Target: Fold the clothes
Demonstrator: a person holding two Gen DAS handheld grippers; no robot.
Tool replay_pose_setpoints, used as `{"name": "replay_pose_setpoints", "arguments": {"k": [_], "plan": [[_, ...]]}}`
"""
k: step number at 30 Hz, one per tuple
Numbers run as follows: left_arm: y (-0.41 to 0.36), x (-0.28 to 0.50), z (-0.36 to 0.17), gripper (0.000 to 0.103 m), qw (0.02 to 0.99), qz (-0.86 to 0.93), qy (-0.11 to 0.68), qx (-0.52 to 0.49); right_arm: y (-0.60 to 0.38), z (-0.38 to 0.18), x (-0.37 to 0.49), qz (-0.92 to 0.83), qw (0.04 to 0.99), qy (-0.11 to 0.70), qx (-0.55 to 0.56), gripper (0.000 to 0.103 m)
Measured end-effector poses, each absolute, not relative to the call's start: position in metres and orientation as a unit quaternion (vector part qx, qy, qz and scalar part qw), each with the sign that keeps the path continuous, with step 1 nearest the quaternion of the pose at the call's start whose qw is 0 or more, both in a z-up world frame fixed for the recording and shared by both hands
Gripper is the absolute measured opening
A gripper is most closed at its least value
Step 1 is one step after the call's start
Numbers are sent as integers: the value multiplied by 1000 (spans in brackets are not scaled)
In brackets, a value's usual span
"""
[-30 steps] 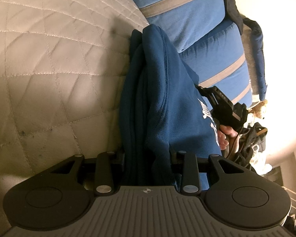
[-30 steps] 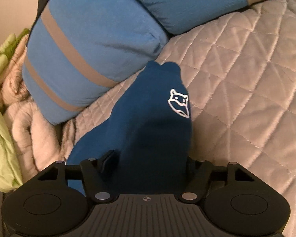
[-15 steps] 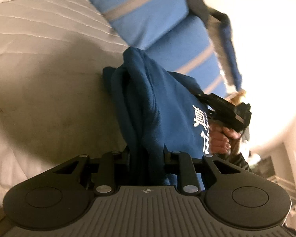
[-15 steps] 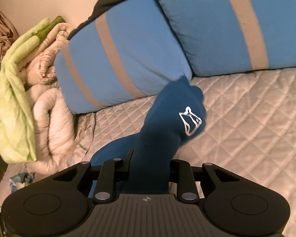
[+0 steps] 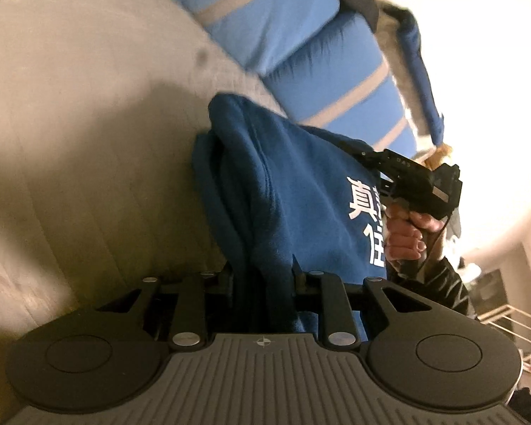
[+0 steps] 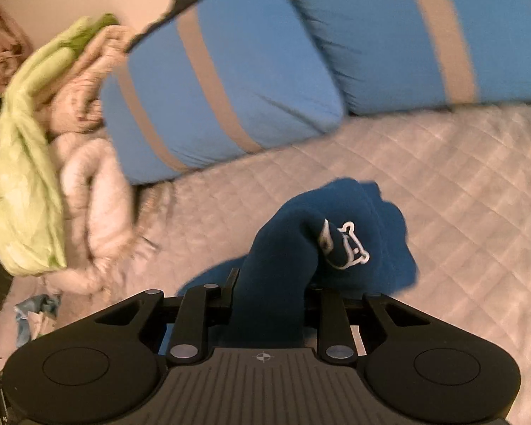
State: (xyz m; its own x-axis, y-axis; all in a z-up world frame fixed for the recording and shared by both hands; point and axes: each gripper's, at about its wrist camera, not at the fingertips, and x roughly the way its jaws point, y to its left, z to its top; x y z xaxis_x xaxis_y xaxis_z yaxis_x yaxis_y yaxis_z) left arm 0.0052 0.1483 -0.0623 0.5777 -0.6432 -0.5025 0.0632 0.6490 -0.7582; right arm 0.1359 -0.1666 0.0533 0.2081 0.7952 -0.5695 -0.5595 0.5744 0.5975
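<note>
Here, one blue garment (image 5: 293,212) hangs bunched between two tongs: the left tong (image 5: 263,276) and the right tong (image 6: 269,290) have each just closed onto its cloth. Beyond them, two striped pillows (image 6: 223,81) lie on one quilt (image 6: 460,184).

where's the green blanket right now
In the right wrist view the green blanket is at the far left, draped over bunched beige bedding, just left of the striped blue pillow.
</note>
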Motion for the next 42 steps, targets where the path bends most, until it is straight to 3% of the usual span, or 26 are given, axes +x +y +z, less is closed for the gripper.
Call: {"name": "replay_pose_setpoints", "arguments": {"k": [5,6,7,8,9,24,34,42], "plan": [[197,38,5,30,895,-136,292,-308,-84,122,158,499,784,357,95,31],[203,43,16,42,916,-111,267,-280,-68,136,160,499,799,327,73,42],[208,48,27,53,934,-85,240,-250,-57,144,160,491,815,302,51,77],[212,52,33,74,945,-54,227,-228,-47,151,160,481,831,279,31,103],[214,54,33,79,949,-39,227,-216,-43,151,157,467,845,262,14,102],[179,12,-13,79,942,-25,285,-175,-135,92,81,390,877,240,-143,103],[123,-20,5,79,962,-42,263,-65,-199,102,41,324,900,248,-154,103],[99,-23,4,79,961,-55,268,-46,-243,103,24,251,922,253,-151,103]]}}
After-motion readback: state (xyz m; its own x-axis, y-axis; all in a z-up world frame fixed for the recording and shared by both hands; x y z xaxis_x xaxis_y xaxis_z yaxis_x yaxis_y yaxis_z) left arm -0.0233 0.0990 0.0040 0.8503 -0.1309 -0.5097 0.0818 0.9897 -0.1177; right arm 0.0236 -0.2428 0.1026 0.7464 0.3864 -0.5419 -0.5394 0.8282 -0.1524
